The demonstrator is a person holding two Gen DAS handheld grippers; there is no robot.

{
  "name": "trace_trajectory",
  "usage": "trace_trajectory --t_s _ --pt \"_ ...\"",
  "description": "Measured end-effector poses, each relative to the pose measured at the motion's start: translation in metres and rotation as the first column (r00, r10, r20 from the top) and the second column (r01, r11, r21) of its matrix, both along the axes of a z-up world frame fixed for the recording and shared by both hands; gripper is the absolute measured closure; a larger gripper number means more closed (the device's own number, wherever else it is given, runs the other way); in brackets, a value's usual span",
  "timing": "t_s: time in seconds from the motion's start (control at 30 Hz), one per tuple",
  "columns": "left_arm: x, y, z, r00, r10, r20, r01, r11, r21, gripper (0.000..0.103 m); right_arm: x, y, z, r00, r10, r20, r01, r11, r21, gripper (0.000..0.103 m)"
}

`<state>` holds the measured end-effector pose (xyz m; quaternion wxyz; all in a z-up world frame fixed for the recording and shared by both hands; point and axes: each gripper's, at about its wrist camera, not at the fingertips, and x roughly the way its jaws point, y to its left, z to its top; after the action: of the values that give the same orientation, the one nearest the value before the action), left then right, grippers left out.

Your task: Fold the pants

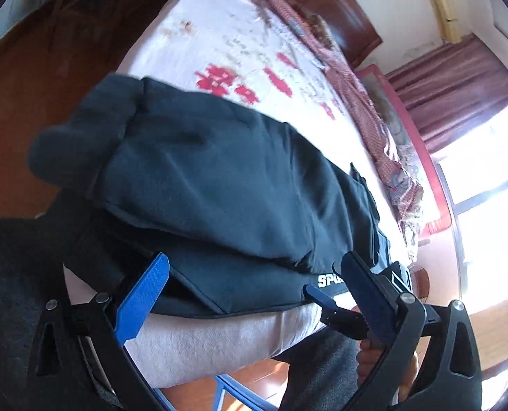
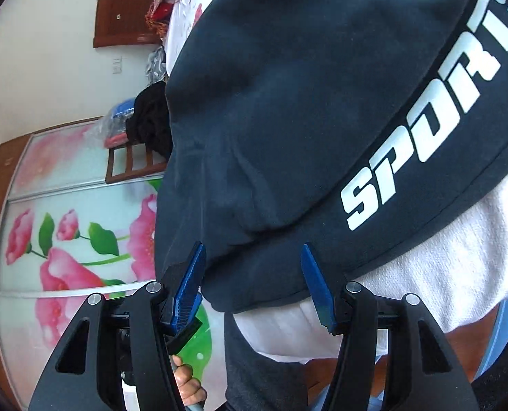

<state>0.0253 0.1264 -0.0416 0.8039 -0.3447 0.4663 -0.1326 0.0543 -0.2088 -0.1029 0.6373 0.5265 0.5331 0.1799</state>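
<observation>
Dark navy pants with white SPORT lettering lie folded over on the near edge of the bed. The left gripper is open wide at the pants' near edge, and its blue fingers straddle the folded fabric without pressing it. The right gripper is open at the lettered end of the pants. A bulge of cloth lies between its fingers, unpinched. One tip of the right gripper and the hand holding it show in the left wrist view.
The white sheet with red flowers stretches beyond the pants. A pink checked blanket lies along the far side by the wooden headboard. A flower-printed wardrobe and a chair with dark clothes stand on the other side.
</observation>
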Motion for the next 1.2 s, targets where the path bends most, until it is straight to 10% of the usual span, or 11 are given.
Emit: trace_trajectory --t_s 0.3,0.43,0.6,0.97,1.1,1.2 --pt "0.015 0.021 -0.034 0.98 0.191 -0.049 -0.197 0.956 -0.219 0.003 -0.003 0.009 -0.002 0.998 -0.061 0.034 0.061 0.998 0.003 0.049" --pt "0.009 0.035 -0.042 0.963 0.265 -0.056 -0.27 0.922 -0.276 0.005 -0.005 0.003 0.0 0.996 -0.052 0.068 0.057 0.996 -0.063 0.091" --pt "-0.005 0.039 -0.024 0.954 0.299 0.006 -0.289 0.929 -0.232 0.047 -0.005 -0.002 0.024 0.986 0.003 0.167 0.016 0.993 -0.114 0.096" --pt "-0.06 0.088 -0.015 0.95 0.311 0.017 -0.303 0.937 -0.171 0.056 -0.03 -0.013 0.021 0.986 0.115 0.123 -0.086 0.973 -0.215 0.1" --pt "-0.063 0.095 -0.021 0.952 0.305 -0.023 -0.305 0.939 -0.157 0.051 -0.035 -0.012 0.008 0.993 0.056 0.106 -0.05 0.997 -0.052 0.1" --pt "-0.056 0.084 -0.012 0.962 0.273 0.007 -0.268 0.948 -0.17 0.028 -0.027 0.01 0.016 0.99 0.077 0.118 -0.082 0.996 0.034 0.045"
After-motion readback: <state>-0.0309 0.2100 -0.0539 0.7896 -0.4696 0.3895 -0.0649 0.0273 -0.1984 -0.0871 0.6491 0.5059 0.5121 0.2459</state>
